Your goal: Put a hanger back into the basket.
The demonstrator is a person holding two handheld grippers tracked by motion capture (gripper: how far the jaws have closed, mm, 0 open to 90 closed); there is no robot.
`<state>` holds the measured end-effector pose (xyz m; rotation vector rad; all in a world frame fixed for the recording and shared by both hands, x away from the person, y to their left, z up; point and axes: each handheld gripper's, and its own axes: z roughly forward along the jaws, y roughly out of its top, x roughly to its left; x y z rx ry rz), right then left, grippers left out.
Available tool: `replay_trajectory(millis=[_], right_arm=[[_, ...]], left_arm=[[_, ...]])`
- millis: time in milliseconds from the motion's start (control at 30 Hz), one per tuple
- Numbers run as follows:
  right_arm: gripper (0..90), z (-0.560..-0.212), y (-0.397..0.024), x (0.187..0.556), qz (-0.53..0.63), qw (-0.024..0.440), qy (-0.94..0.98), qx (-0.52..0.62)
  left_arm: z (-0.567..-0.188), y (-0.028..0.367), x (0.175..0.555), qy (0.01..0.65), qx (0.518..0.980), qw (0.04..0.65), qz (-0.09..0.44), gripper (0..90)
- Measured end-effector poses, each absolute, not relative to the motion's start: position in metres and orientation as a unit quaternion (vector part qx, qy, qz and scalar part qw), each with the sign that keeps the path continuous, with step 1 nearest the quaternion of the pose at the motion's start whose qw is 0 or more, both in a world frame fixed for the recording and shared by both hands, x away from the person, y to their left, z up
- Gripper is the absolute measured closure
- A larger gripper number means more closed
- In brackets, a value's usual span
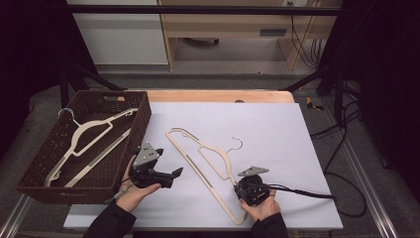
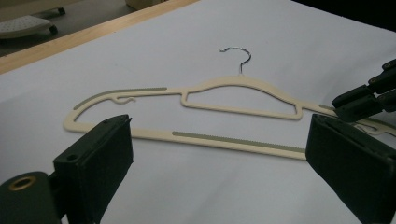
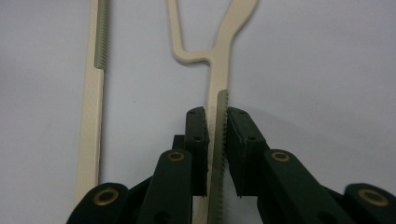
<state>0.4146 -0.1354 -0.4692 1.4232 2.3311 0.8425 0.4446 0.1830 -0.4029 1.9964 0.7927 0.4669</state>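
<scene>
A cream hanger (image 1: 208, 158) with a small metal hook lies flat on the white sheet (image 1: 267, 129). My right gripper (image 1: 240, 184) is at the hanger's near end, shut on its shoulder arm. In the right gripper view the pads (image 3: 198, 135) press on both sides of the ribbed strip of the hanger (image 3: 218, 70), with the gripper (image 3: 217, 114) pointing along it. My left gripper (image 1: 168, 162) is held beside the basket, open and holding nothing. In the left gripper view its jaws (image 2: 219, 125) stand wide apart in front of the hanger (image 2: 210, 138), apart from it, with the right gripper (image 2: 359, 100) at the right edge.
A brown woven basket (image 1: 141, 121) sits at the table's left with a second cream hanger (image 1: 86, 131) inside. A wooden table edge (image 1: 218, 95) shows beyond the sheet. A black cable (image 1: 307, 193) trails right from the right gripper.
</scene>
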Motion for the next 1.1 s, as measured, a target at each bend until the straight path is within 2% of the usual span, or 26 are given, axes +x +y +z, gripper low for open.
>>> replay_trajectory(millis=[233, 567, 967, 1100], right_arm=[[79.3, -0.462, -0.139, 0.413, 0.307, 0.148, 0.803, 0.489], [79.3, -0.449, -0.147, 0.412, 0.32, 0.161, 0.802, 0.478], [79.4, -0.44, -0.149, 0.408, 0.326, 0.172, 0.801, 0.471], [79.3, -0.44, -0.149, 0.408, 0.325, 0.176, 0.803, 0.467]], left_arm=[[-0.405, 0.16, 0.466, 0.299, 0.831, 0.432, 0.179, 8.3], [-0.428, 0.104, 0.524, 0.263, 0.871, 0.39, 0.144, 10.6], [-0.444, 0.078, 0.571, 0.23, 0.902, 0.334, 0.148, 20.5], [-0.451, 0.074, 0.576, 0.213, 0.905, 0.341, 0.135, 25.4]])
